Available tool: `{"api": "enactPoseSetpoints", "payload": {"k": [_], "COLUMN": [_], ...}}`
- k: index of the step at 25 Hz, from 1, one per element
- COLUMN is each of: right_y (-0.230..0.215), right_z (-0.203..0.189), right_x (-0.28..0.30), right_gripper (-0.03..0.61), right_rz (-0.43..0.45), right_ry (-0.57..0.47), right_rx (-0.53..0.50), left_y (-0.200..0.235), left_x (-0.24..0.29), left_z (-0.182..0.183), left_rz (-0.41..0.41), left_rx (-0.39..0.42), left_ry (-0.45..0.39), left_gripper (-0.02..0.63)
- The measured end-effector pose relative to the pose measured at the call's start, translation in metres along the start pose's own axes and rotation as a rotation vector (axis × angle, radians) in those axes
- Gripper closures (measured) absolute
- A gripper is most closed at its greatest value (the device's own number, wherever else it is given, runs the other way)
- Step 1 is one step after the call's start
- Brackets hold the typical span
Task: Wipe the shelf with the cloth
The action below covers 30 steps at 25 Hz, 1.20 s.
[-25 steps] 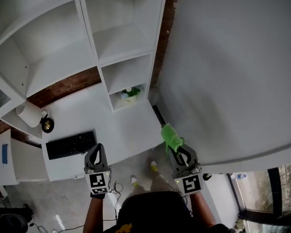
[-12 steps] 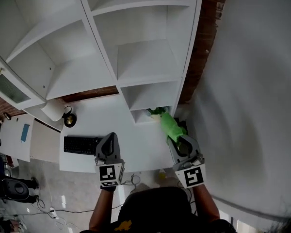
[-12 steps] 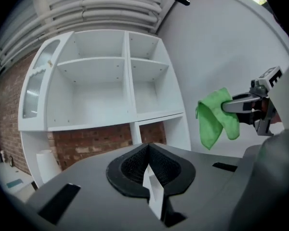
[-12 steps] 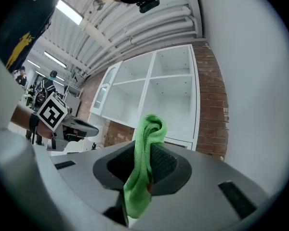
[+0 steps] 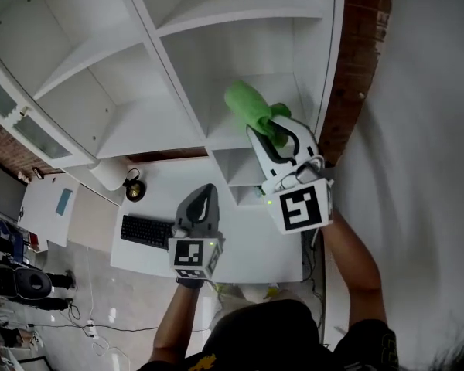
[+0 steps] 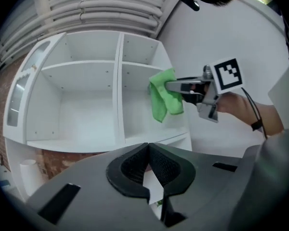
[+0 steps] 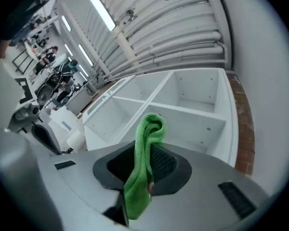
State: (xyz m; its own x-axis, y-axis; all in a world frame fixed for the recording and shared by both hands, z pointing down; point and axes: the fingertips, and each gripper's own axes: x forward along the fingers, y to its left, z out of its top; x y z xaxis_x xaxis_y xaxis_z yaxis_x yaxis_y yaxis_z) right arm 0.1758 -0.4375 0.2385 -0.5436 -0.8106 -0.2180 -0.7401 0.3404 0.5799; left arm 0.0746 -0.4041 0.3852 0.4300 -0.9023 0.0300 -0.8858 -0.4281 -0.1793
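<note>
Item: soft green microfibre cloth point(image 5: 251, 110), bunched and folded; the right gripper point(image 5: 272, 130) is pinching it, its jaws pressed on the middle of the fabric, with one lobe standing above the tips and a tail drooping below.

Location: the cloth is hanging in front of the right-hand column of the white open-fronted shelf unit point(image 5: 170, 76), near a middle compartment; whether it is touching a board cannot be told.

Handling, as judged: light, limp and compressible, unlikely to slip from ribbed pads; a mid-fold grip is looking sound, since it is leaving a loose pad of fabric to press flat on the board.

Second tool: the left gripper point(image 5: 207, 193) is idling lower and nearer, its jaws closed together on nothing.

Below: a black keyboard point(image 5: 145, 230) is lying on the white desk point(image 5: 240, 247).
</note>
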Motion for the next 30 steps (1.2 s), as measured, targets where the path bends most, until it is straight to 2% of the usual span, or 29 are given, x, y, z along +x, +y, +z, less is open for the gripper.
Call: {"api": "enactPoseSetpoints", "payload": {"k": [3, 5, 8, 10, 12, 14, 16, 21, 25, 30], "right_y": [-0.014, -0.006, 0.019, 0.027, 0.028, 0.023, 0.019, 0.022, 0.025, 0.035], "right_z": [0.024, 0.021, -0.013, -0.039, -0.063, -0.082, -0.098, -0.134, -0.151, -0.171], "right_x": [0.057, 0.092, 0.133, 0.156, 0.176, 0.196, 0.214, 0.239, 0.252, 0.259], "right_gripper": [0.505, 0.505, 0.505, 0.505, 0.505, 0.505, 0.505, 0.505, 0.505, 0.505], "right_rz": [0.049, 0.144, 0.313, 0.368, 0.392, 0.397, 0.398, 0.424, 0.442, 0.498], "right_ry": [-0.007, 0.036, 0.184, 0.279, 0.351, 0.404, 0.436, 0.500, 0.513, 0.560], "right_rx": [-0.149, -0.270, -0.454, -0.559, -0.617, -0.598, -0.526, -0.432, -0.420, -0.467], "left_y": [-0.002, 0.002, 0.019, 0.034, 0.046, 0.057, 0.065, 0.060, 0.054, 0.052], "left_x": [0.018, 0.022, 0.023, 0.024, 0.024, 0.024, 0.025, 0.039, 0.049, 0.060], "left_z": [0.002, -0.002, -0.001, 0.005, 0.009, 0.013, 0.016, 0.013, 0.010, 0.006], "left_rz": [-0.068, -0.085, -0.082, -0.071, -0.069, -0.068, -0.069, -0.107, -0.137, -0.157], "left_rx": [0.007, -0.016, -0.038, -0.041, -0.046, -0.048, -0.053, -0.053, -0.039, -0.033], "left_ry": [0.033, 0.043, 0.001, -0.028, -0.043, -0.056, -0.065, -0.065, -0.053, -0.038], "left_gripper": [0.597, 0.597, 0.597, 0.597, 0.597, 0.597, 0.597, 0.597, 0.597, 0.597]}}
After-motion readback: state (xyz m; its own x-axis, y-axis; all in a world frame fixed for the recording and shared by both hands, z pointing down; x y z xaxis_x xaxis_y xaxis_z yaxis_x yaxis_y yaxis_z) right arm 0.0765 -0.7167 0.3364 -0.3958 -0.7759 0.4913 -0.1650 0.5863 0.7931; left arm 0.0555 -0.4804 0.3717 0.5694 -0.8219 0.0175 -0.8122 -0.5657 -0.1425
